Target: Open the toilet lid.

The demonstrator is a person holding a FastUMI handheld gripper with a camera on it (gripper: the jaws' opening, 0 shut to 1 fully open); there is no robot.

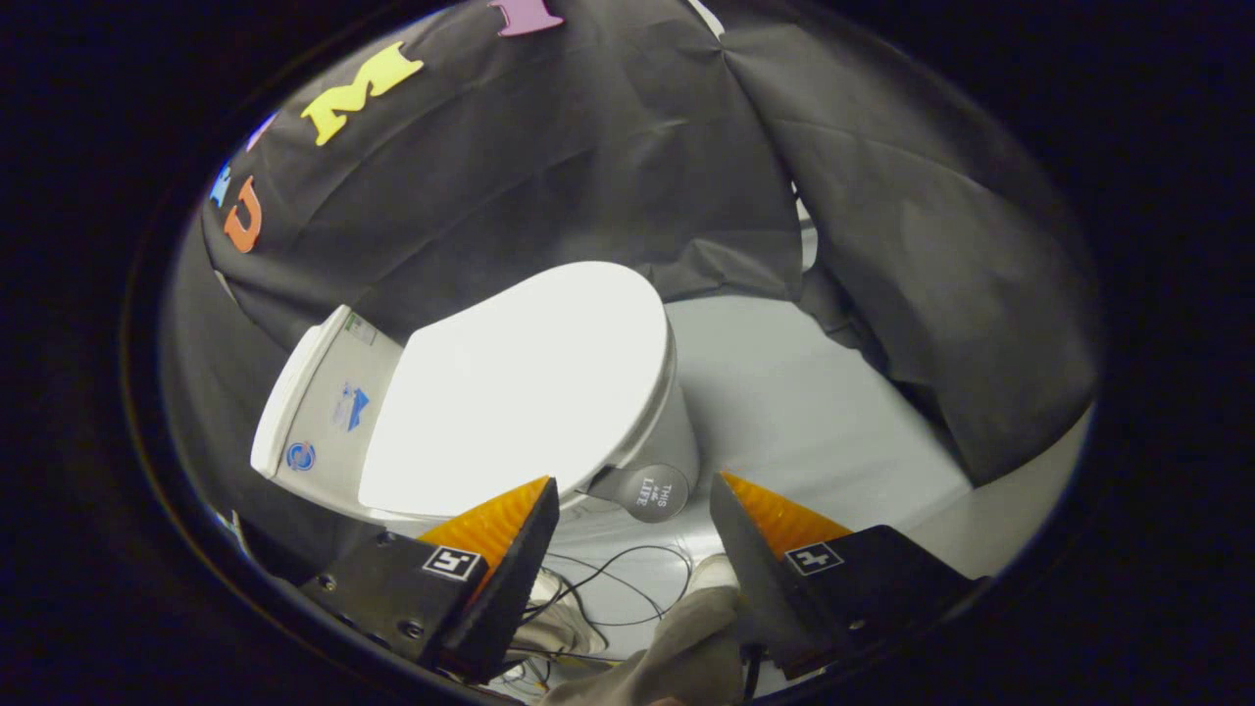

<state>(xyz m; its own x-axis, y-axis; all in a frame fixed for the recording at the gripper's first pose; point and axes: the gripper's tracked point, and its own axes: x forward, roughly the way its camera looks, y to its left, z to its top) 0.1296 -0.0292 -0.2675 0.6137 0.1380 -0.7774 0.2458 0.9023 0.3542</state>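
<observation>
One white lid point(529, 392) lies shut on the toilet just ahead of your gripper point(635, 495), its long axis running from the tank point(328, 402) at the hinge end to a rounded front end aimed away toward the black cloth wall point(608, 167). You can make out stickers on the tank, too small to read, and a round grey handle point(655, 492) under the lid's near edge with small writing on it. Your orange fingers point(495, 518) stand wide apart with nothing between them, above the grey floor point(814, 412) and some loose cables point(613, 579).
</observation>
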